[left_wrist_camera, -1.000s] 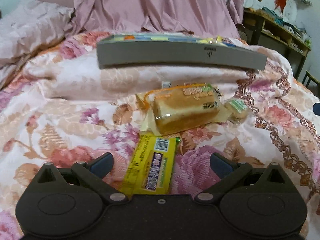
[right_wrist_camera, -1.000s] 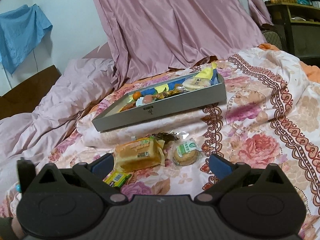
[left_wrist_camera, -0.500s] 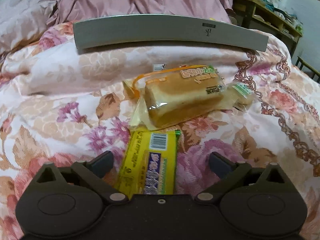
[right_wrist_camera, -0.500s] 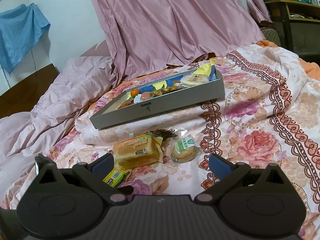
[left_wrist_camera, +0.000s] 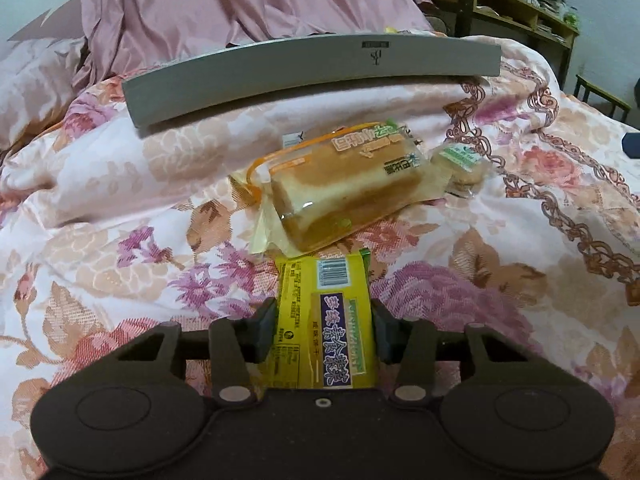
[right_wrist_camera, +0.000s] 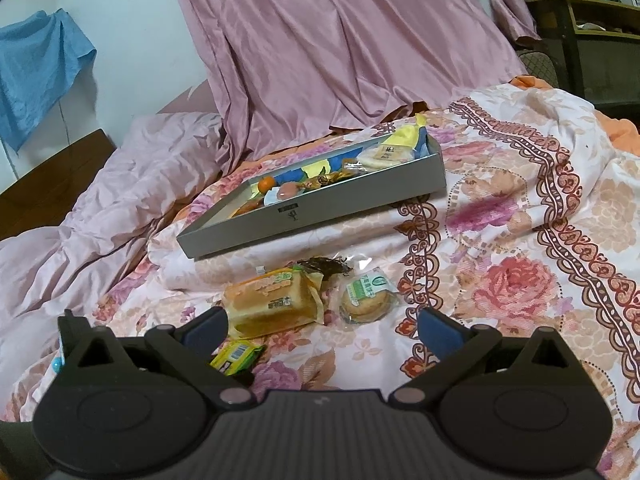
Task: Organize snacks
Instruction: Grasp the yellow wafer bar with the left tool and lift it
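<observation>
Pinching the flat yellow foil snack packet [left_wrist_camera: 324,320] between its two pads, my left gripper [left_wrist_camera: 323,326] has it low in the centre of the left wrist frame; I cannot tell whether the packet is off the floral quilt [left_wrist_camera: 500,264] yet. My right gripper [right_wrist_camera: 322,330] sits spread wide with nothing between its fingers, low in its own frame.

I judge the job partly done. The shallow grey rectangular tray [right_wrist_camera: 320,210], middle of the right wrist frame, already holds a mixed lot of wrapped snacks, including a round white-wrapped cake at its far end and something small and orange nearer the left end.

Left on the quilt, just below the tray: the clear-wrapped golden sponge cake loaf [left_wrist_camera: 348,184], touching the far end of the yellow packet, a small round biscuit in a green-and-white wrapper [right_wrist_camera: 368,298] just beside the loaf, and a dark crinkled wrapper [right_wrist_camera: 324,266] behind them. So I reckon about four items remain, counting the one now pinched.
</observation>
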The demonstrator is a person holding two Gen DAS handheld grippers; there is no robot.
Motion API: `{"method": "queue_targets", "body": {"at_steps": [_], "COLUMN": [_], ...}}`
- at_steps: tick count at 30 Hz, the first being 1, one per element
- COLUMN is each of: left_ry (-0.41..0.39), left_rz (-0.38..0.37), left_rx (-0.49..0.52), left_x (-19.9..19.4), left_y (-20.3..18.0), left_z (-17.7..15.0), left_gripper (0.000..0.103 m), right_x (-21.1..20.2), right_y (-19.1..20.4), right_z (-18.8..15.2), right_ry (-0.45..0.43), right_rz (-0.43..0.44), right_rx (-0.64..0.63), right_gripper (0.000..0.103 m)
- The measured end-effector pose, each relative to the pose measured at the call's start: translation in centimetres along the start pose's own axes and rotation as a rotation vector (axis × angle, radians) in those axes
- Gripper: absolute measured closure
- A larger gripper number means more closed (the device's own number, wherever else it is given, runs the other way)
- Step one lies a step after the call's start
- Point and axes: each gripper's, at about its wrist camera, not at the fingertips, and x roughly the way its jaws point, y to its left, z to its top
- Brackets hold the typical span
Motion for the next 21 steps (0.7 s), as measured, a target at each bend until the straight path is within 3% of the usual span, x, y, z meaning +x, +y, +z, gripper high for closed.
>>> {"method": "queue_targets", "body": {"at_steps": [3,10,17,21], "left_ry": [0.000,-0.131,-0.171,-0.180], "left_rz": [-0.020,-0.044,-0.026,-0.024], "left_rx": [-0.044,-0.126,-0.277,-0.287], "left_x": [-1.1,-6.3,-5.9,-5.8], "left_y": [0.1,0.0,2.3,2.5], "left_z": [0.2,0.6,1.3,1.6], "left_gripper": [0.054,0.053,0.053,0.053], "right_x": [-0.2,0.0,2.6,6.5], "right_y": [-0.1,0.0,1.5,1.1], "right_z": [0.0,-0.1,1.1,1.7], "right_ry": [-0.006,0.004,0.016,0.067], "right_rz": [-0.005,-0.006,-0.049,-0.111], "right_rx": [0.002,-0.009,-0.182,-0.278], "right_gripper": [0.000,0.000,0.000,0.000]}}
